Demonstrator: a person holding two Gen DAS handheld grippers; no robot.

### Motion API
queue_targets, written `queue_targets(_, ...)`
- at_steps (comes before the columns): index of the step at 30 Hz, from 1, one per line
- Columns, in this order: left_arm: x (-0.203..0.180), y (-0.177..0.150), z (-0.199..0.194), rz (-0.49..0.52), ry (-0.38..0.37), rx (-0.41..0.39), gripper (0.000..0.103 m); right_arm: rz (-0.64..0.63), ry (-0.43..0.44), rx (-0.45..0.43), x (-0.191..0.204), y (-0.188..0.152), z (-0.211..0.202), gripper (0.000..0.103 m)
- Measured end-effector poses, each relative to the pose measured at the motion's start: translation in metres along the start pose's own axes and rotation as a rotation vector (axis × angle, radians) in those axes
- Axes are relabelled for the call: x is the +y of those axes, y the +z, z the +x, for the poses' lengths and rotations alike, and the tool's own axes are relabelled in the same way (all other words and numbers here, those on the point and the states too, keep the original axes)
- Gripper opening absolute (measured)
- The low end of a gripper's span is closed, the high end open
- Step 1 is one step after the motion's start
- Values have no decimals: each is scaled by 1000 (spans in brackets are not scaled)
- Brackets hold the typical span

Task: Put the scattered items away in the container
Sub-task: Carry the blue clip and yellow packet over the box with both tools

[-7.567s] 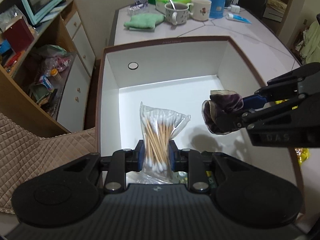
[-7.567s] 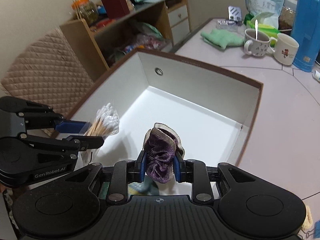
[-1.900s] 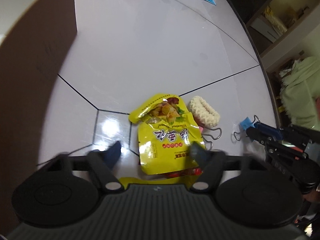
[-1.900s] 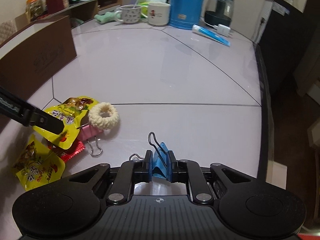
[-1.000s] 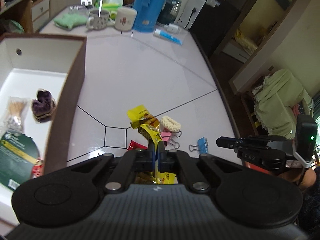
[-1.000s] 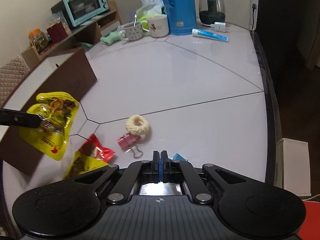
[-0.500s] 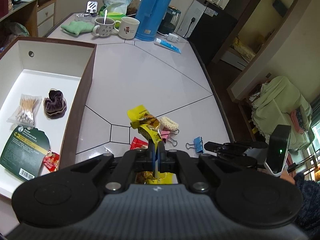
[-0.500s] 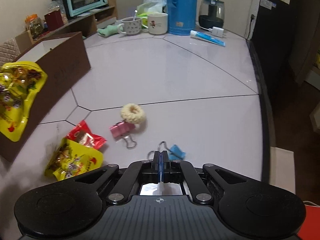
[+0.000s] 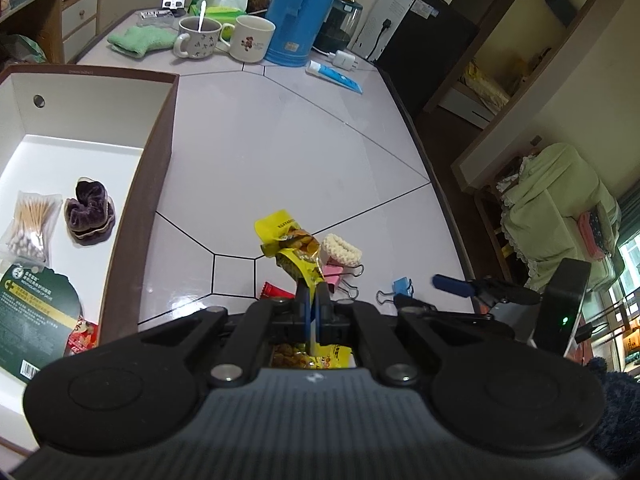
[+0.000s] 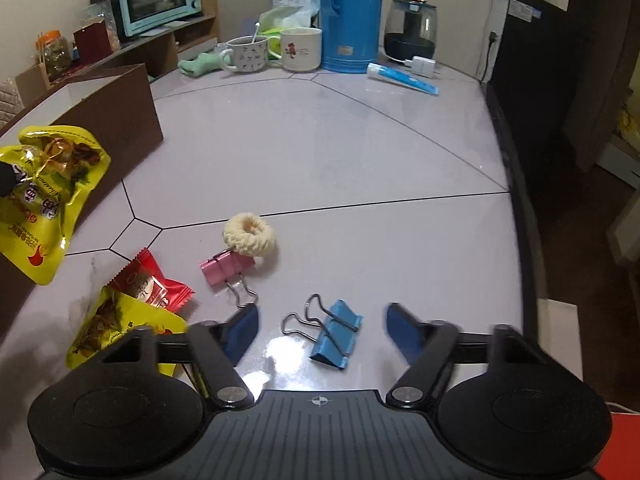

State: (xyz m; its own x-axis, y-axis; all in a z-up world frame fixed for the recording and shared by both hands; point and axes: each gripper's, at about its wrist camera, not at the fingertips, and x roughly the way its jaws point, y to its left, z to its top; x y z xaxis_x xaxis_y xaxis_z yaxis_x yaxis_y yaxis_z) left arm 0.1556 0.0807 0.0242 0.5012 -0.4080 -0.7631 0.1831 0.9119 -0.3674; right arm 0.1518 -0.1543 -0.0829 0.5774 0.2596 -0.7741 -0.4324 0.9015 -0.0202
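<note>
Yellow crinkled foil, a snack pouch (image 9: 294, 246), stood pinched in the left gripper (image 9: 311, 306), which tilted downward just right of the brown cardboard box (image 9: 154, 184). Farther right of the box, the right gripper (image 10: 322, 330) angled down too, its jaws opening astride a blue metal binder clip (image 10: 334, 338) lying untouched on the glossy tabletop (image 10: 340, 152).

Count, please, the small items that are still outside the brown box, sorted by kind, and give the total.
Yellow snack packets: 2, one held in the left gripper, one on the table
Red candy packet: 1
Binder clips: 2, pink and blue
Cream hair tie: 1
Total: 6
</note>
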Motion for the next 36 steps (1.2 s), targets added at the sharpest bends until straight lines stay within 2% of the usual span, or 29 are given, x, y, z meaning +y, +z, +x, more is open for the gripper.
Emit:
queue_targets(1,1,1,2,-1,1,4,0,-17,-11,2,2,-1,4,46)
queue_targets(5,3,3,8,-2,3,11,0,-103,-74,4,11,-6,17,20)
queue_targets(7,4,3,10,-2,3,12,0,-154,-97,-21,14,-10,16,14)
queue_targets(9,4,3,10,-2,2,11,0,-199,-114,-49,16,-13,14,2)
queue_targets(12,3,1,8,-1,-1,9,0,-212,-109,-81,13,-13,7,1)
queue_targets(15,1,0,3,1,-3,-1,0,-171,-78,-100,8,-9,-3,0)
queue_targets(20,-1,-1,-13,8,-4,-32,0,-33,20,-130,-4,8,-33,0)
queue_targets(25,-1,-2,-36,14,-4,-73,0,47,117,-180,-3,34,-67,0)
queue_targets(31,11,-2,-73,3,14,-133,0,77,255,-236,21,64,-93,0)
queue_targets(36,40,-1,-114,-12,63,-182,0,59,391,-256,61,90,-101,1)
